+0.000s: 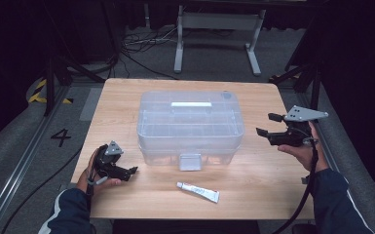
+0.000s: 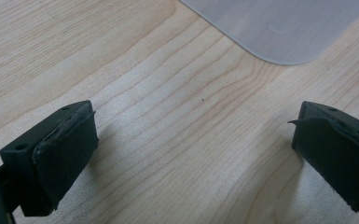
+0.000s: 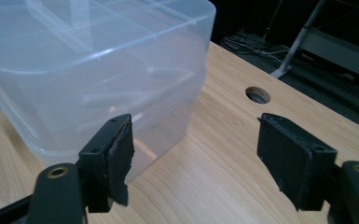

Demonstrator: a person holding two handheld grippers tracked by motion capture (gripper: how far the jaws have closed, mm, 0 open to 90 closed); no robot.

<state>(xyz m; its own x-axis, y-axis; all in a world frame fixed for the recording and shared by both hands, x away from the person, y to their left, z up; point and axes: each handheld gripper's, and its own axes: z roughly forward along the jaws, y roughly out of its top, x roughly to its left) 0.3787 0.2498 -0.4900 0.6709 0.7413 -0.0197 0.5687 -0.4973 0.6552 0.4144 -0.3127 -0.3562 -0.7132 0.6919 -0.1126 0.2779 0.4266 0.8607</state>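
A clear plastic storage box point(image 1: 190, 122) with its lid on stands in the middle of the wooden table point(image 1: 253, 190); a white handle and a front latch point(image 1: 191, 161) show on it. A small white tube point(image 1: 198, 191) lies in front of the box. My left gripper point(image 1: 128, 171) rests low at the front left, open and empty, apart from the box. In the left gripper view its jaws point(image 2: 193, 135) stand wide over bare wood, a translucent plastic corner point(image 2: 279, 28) ahead. My right gripper point(image 1: 265, 124) hovers open just right of the box point(image 3: 98, 60), nothing between its jaws point(image 3: 196, 140).
A round hole point(image 3: 257, 94) is cut in the tabletop near the box's right end. Beyond the table's far edge stand a white frame point(image 1: 219, 34) and loose cables point(image 1: 141, 44) on the floor. A floor marking "4" point(image 1: 61, 137) lies to the left.
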